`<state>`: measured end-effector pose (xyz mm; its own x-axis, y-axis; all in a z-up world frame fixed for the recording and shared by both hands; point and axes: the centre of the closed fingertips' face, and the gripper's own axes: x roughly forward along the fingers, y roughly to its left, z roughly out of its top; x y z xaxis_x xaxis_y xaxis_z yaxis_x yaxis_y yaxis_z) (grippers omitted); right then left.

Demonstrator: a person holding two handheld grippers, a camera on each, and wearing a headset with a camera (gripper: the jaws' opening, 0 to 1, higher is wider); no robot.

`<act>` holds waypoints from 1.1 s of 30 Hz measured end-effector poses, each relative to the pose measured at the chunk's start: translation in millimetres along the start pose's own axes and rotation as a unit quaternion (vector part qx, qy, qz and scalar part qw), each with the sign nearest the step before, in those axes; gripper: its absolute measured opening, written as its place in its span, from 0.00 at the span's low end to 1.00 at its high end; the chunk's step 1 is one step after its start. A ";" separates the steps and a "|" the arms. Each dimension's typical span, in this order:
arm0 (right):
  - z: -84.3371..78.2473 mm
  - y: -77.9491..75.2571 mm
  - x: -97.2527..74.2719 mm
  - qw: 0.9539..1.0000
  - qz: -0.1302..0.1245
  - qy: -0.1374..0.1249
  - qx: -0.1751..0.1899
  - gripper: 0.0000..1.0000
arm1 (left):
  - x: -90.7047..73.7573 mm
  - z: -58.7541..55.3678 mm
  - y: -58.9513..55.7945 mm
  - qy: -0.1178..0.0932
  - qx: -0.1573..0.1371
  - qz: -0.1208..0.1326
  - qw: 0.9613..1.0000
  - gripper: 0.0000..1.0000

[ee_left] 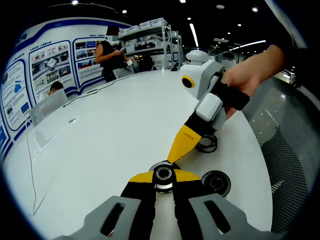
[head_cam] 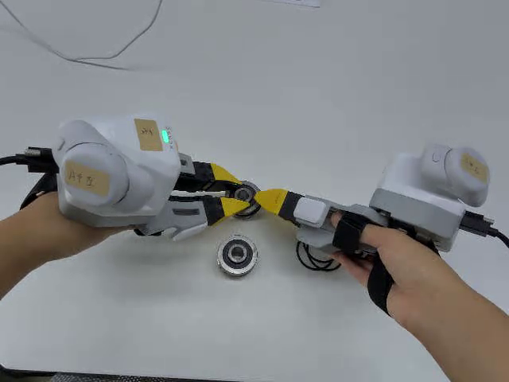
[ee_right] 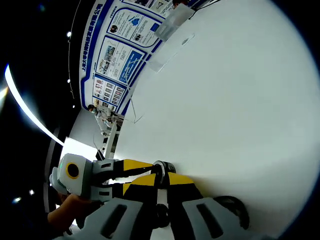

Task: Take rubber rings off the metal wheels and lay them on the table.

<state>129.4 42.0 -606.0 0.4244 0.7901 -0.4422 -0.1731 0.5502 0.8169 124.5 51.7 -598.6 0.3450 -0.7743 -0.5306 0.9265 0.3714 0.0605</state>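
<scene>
My left gripper [head_cam: 232, 191] holds a metal wheel [head_cam: 246, 193] a little above the white table, jaws shut on it; the left gripper view has that wheel [ee_left: 164, 175] between the yellow tips [ee_left: 164, 178]. From the right, my right gripper [head_cam: 267, 200] meets the same wheel, its yellow jaws nearly together on the black rubber ring at the rim [ee_right: 162, 168], as its own view [ee_right: 159, 183] shows. A second wheel [head_cam: 237, 255] with its rubber ring lies flat on the table just in front. Loose black rubber rings [head_cam: 316, 259] lie under the right gripper.
A thin cable [head_cam: 87, 57] runs across the far left of the white table [head_cam: 334, 87]. The table's near edge [head_cam: 119, 374] is close to me. In the left gripper view a person [ee_left: 109, 57] stands far behind the table.
</scene>
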 end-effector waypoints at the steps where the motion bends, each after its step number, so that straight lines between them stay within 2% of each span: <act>1: 0.1 -0.6 0.2 1.000 -0.001 0.001 -0.001 0.07 | -0.1 -0.1 0.0 0.000 0.000 0.000 1.000 0.12; 11: 1.1 -3.0 1.3 1.000 -0.023 0.013 -0.012 0.04 | -0.3 0.1 -0.2 0.001 0.001 0.001 1.000 0.12; 19: 1.6 -2.1 0.3 0.999 -0.043 0.009 -0.029 0.01 | -0.6 -0.1 -0.2 0.003 0.002 0.004 1.000 0.12; 33: 2.3 5.4 0.8 0.999 -0.042 0.003 -0.026 0.01 | -0.6 -0.2 0.1 0.004 0.002 0.006 1.000 0.12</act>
<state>130.8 45.0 -601.2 0.4348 0.7415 -0.5110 -0.1826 0.6283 0.7562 124.4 52.3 -598.5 0.3545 -0.7658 -0.5366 0.9231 0.3780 0.0705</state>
